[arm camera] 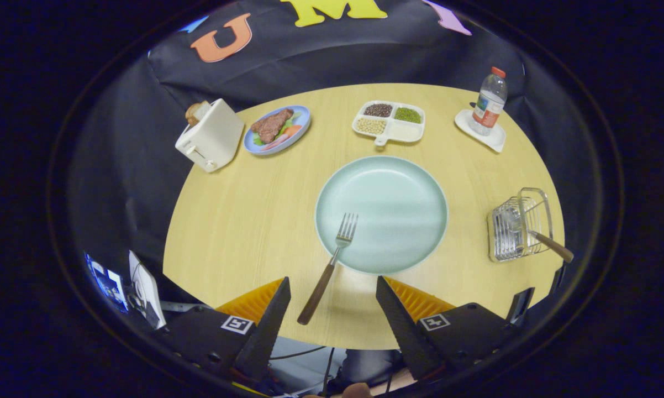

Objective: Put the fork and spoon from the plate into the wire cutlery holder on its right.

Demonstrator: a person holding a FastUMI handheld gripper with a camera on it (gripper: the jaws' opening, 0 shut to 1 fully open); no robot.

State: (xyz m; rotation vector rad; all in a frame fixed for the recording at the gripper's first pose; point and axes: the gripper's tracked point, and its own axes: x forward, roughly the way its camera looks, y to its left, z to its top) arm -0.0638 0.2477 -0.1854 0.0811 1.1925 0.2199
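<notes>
The tool [332, 287] gapes empty over the fork [327, 269]; the spoon's [550, 244] bowl is obscured by the holder [520, 224].

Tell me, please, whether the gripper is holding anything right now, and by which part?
Nothing is held: the gripper is open, its fingers apart on either side of the fork handle, touching nothing.

A round table [243, 221] with a pale wood-grain top stands in a booth walled by creased black cloth [127, 143], which hangs close behind and around it. Even overhead light leaves soft shadows on the wood. Cables [310, 354] trail below the table's near edge
</notes>
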